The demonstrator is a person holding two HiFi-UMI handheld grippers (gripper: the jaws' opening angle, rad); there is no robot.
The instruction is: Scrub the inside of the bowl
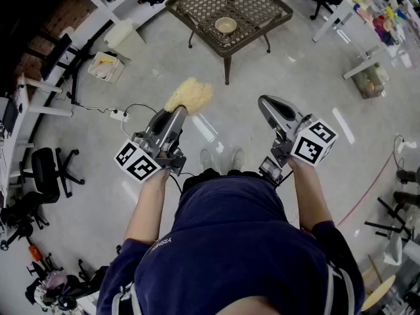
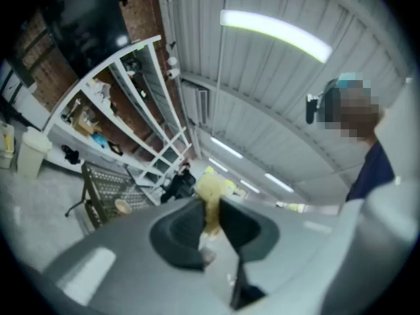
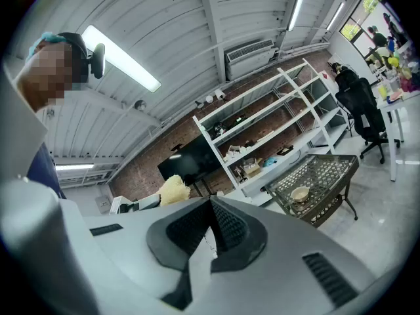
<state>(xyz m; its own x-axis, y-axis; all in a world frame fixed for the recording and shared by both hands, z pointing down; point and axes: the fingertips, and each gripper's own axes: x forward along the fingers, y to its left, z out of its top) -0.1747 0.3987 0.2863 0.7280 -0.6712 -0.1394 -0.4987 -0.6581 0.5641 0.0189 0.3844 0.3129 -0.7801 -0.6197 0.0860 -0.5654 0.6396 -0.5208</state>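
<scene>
I'm wearing a navy short-sleeved shirt [image 1: 249,241] with small pale lettering near one shoulder. My left gripper [image 1: 176,112] and right gripper [image 1: 268,105] are showing grey moulded shells and black ribbed jaws, each carrying a white cube [image 1: 138,161] printed with black squares.

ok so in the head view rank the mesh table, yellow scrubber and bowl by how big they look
1. mesh table: largest
2. yellow scrubber: looks second, but it is much nearer the camera, so that lead is unsure
3. bowl: smallest
</scene>
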